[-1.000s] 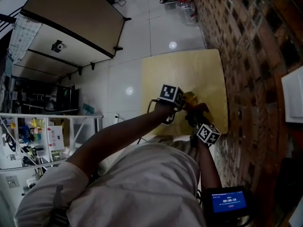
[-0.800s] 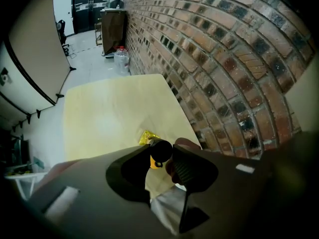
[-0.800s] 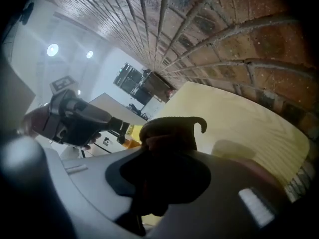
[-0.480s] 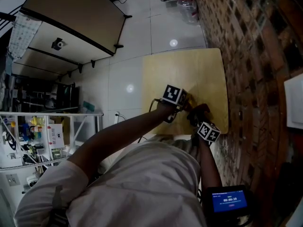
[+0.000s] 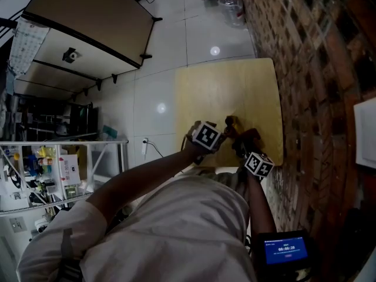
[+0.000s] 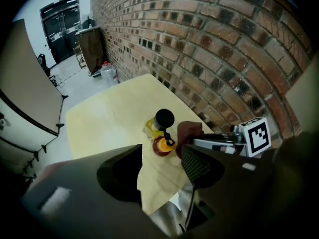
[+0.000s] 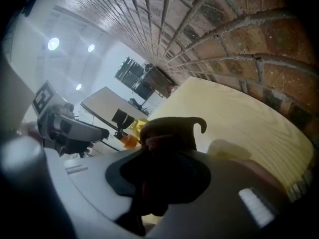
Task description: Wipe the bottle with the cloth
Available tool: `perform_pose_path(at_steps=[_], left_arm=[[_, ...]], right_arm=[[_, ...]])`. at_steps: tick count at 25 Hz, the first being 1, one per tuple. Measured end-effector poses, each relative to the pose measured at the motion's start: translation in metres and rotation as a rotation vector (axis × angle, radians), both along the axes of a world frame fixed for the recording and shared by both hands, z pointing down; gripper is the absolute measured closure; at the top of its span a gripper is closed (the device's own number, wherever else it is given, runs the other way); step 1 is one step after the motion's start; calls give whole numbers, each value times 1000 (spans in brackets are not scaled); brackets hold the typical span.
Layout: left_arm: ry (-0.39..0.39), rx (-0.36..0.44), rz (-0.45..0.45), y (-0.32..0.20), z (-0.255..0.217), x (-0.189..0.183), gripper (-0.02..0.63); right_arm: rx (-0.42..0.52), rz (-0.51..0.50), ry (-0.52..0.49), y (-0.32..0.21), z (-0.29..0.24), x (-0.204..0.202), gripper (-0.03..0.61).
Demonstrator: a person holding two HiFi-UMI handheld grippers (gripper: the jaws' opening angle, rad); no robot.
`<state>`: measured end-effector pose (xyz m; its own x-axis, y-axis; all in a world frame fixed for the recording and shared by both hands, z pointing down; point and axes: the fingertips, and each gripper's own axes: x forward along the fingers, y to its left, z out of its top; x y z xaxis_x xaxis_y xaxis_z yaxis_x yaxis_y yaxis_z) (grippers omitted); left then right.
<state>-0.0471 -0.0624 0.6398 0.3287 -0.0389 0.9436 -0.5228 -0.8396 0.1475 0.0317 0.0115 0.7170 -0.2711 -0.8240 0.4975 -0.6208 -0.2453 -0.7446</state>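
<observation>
The left gripper [image 6: 162,166] tips steeply down over the table [image 6: 104,118]; its jaws have just been opening and stand wide, nothing between them. One bottle [image 6: 158,131] sits just past its tips, apparently upright, though that's hard to call. The right gripper [image 7: 167,151] angles in flatter, clenched on the one dark cloth [image 7: 172,128], bottle just beyond. The head view shows two grippers but the bottle barely; the gripper views show it plainly.
</observation>
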Motion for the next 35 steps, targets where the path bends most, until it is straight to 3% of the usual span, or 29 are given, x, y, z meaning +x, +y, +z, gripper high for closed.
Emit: perform_pose_path(at_steps=[6,9,11,15,20,28,30,32,35], left_arm=[[-5,24,78,-4,36,32,354],[-16,30,73,-15,56,38,444],[-8,21,66,-22,68,36,462],[4,0,102,-21,82,36,462],[28,4,93,3,51,56,462],[47,-11,13,1,54,70,462],[53,-9,-10,1,58,70,462],[59,-4,-35,3,60,66,462],[68,2,-82,4,58,67,462]], right_arm=[[97,-118,53,-22,-26,-7,491],[142,-194,68,-44,-27,-13,491],[141,-230,77,-57,-16,-18,491],[45,-257,64,-69,23,-18,491],[-143,-142,25,-44,45,10,492],[-376,-245,49,-48,116,26,494],[-371,-275,54,-49,117,27,494],[-322,-239,31,-44,107,31,492],[-138,-138,-95,-30,66,47,492]])
